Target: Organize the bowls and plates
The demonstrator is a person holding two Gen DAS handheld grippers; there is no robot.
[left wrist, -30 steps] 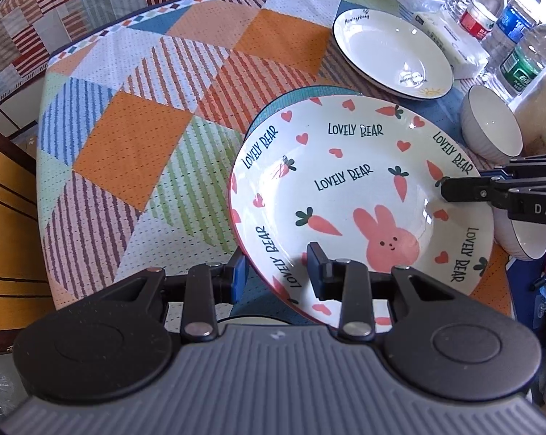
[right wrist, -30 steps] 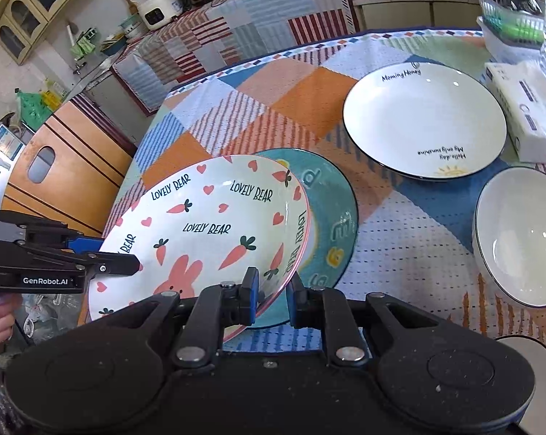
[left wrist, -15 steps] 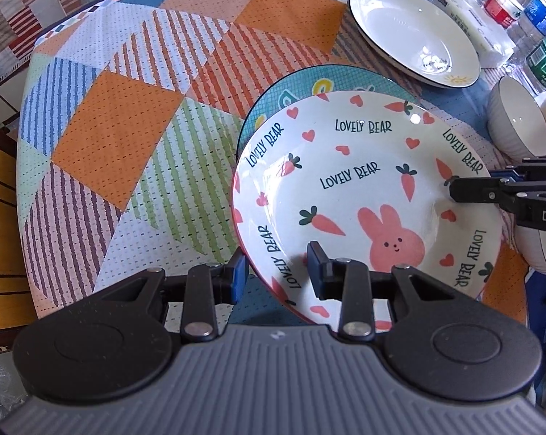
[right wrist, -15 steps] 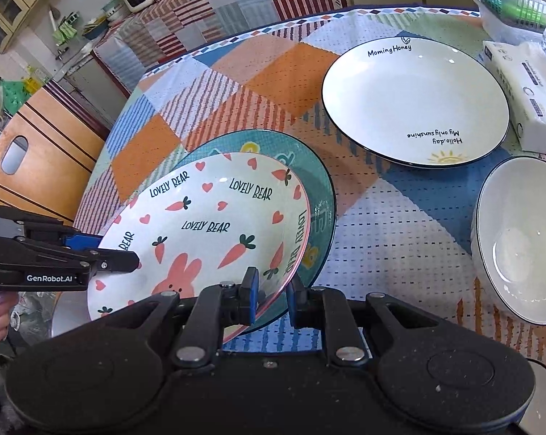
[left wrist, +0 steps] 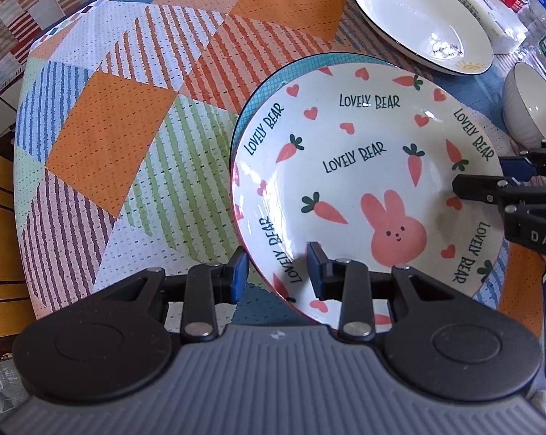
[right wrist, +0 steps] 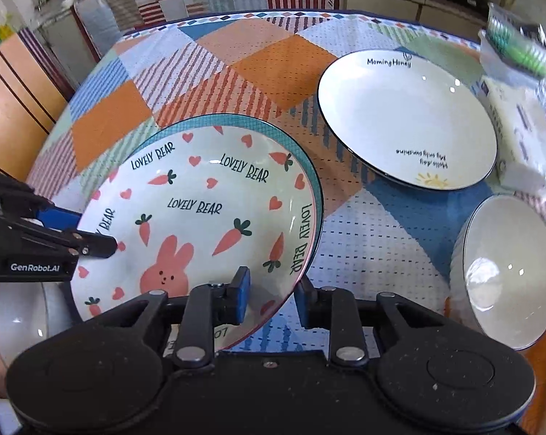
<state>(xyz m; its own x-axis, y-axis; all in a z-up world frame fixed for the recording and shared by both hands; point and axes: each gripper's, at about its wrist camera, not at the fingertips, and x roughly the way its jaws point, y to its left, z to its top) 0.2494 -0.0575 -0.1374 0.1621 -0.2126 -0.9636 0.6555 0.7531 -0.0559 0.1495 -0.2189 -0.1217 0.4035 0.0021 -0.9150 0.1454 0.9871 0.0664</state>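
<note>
The rabbit plate (left wrist: 363, 181), lettered "LOVELY BEAR", lies on a teal plate (right wrist: 301, 159) near the table's front edge. The left gripper (left wrist: 278, 272), marked "GenRobot.AI", straddles its near rim, jaws apart. The right gripper (right wrist: 271, 297), marked "DAS…", is opening, the rim between its jaws. Farther right sits a white plate (right wrist: 407, 116) reading "Morning Honey", with a white bowl (right wrist: 508, 272) nearer. A patchwork tablecloth (left wrist: 128, 137) covers the table; cabinets stand behind.

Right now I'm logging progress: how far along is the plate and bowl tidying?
Done: bunny plate sits on the teal plate. In hand: left hand-held gripper straddles its rim; right hand-held gripper is opening. Left: white plate and white bowl remain separate.
</note>
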